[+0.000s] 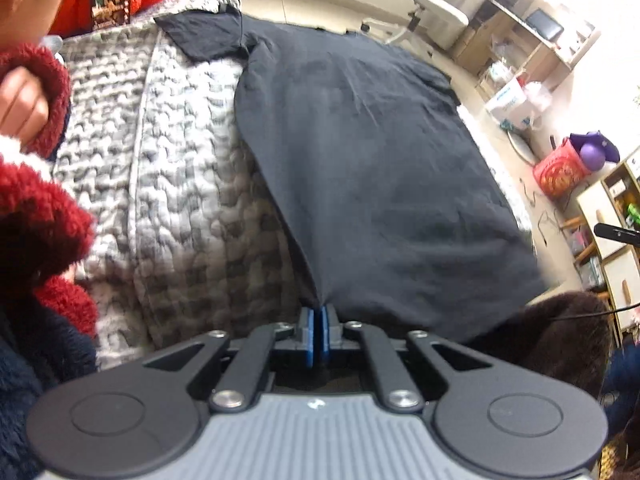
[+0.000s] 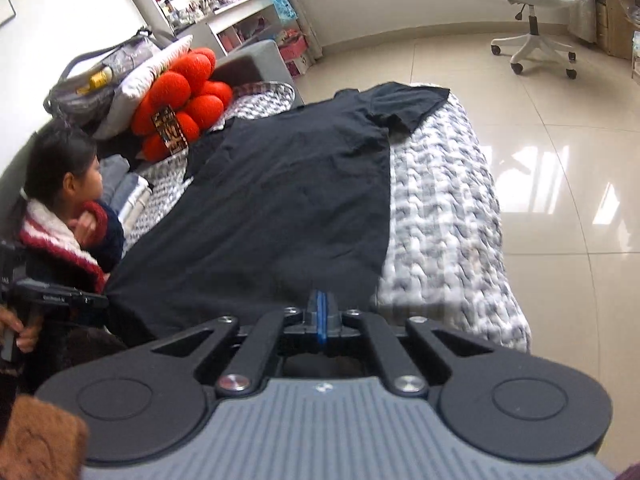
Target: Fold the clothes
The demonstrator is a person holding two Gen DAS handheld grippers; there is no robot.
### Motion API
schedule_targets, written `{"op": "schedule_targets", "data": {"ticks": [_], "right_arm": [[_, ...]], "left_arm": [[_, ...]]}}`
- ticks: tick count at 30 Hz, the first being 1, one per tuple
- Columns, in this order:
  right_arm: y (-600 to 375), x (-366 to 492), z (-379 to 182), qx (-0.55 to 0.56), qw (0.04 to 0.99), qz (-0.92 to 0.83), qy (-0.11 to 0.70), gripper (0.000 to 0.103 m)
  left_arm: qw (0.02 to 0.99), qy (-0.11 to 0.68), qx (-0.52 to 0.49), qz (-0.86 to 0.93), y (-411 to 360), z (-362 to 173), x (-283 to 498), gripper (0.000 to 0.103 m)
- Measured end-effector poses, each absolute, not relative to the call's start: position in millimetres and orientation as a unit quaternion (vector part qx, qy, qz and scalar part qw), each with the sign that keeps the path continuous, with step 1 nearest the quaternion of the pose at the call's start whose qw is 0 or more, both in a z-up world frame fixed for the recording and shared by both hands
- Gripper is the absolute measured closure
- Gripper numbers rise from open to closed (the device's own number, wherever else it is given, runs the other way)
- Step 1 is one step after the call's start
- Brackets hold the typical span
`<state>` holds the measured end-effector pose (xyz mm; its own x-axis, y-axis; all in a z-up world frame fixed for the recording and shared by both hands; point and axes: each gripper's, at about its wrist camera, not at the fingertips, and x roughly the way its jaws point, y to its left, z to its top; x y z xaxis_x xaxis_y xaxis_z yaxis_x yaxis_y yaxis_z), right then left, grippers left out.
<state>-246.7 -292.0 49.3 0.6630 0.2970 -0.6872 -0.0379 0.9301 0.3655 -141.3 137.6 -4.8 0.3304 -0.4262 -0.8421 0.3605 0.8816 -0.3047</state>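
A black T-shirt (image 1: pixel 372 168) lies spread flat on a grey-and-white quilted bed cover (image 1: pixel 176 184), sleeves at the far end. My left gripper (image 1: pixel 319 312) is shut on the shirt's near hem at one bottom corner. In the right wrist view the same T-shirt (image 2: pixel 288 200) stretches away from me. My right gripper (image 2: pixel 320 300) is shut on its near hem close to the other bottom corner. The left gripper (image 2: pixel 60 300) also shows there at the far left, held in a hand.
A child in a red fleece jacket (image 2: pixel 68 216) sits by the bed's left side, also in the left wrist view (image 1: pixel 36 184). An orange cushion (image 2: pixel 180 100) and a stack of folded clothes (image 2: pixel 128 192) lie beyond. A white office chair (image 2: pixel 532 12) stands on the tiled floor.
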Motion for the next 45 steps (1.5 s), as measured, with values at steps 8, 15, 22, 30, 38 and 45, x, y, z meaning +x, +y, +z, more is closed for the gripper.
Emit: {"op": "schedule_targets", "data": {"ticks": [8,15,22,30,38,45], "right_arm": [[-295,-255,27,0.169,0.885,0.082,0.427,0.096],[-293,-244,19,0.170,0.883,0.078,0.431,0.091],[-299,-211,12,0.191,0.882,0.074,0.423,0.063],[-310,-160,3,0.230,0.878,0.058,0.415,0.063],[-313,-104,-4,0.247,0.877,0.043,0.409,0.063],[-311,-63,-7,0.268,0.879,0.035,0.393,0.063]], "left_arm": [[0.794,0.562,0.043,-0.227,122,-25,-143,0.096],[0.816,0.533,0.040,-0.218,119,-16,-136,0.059],[0.847,0.501,0.019,-0.174,111,-14,-109,0.048],[0.857,0.497,-0.012,-0.134,105,-21,-55,0.047],[0.859,0.497,-0.047,-0.113,96,-28,0,0.047],[0.854,0.501,-0.106,-0.094,100,-38,50,0.047]]}}
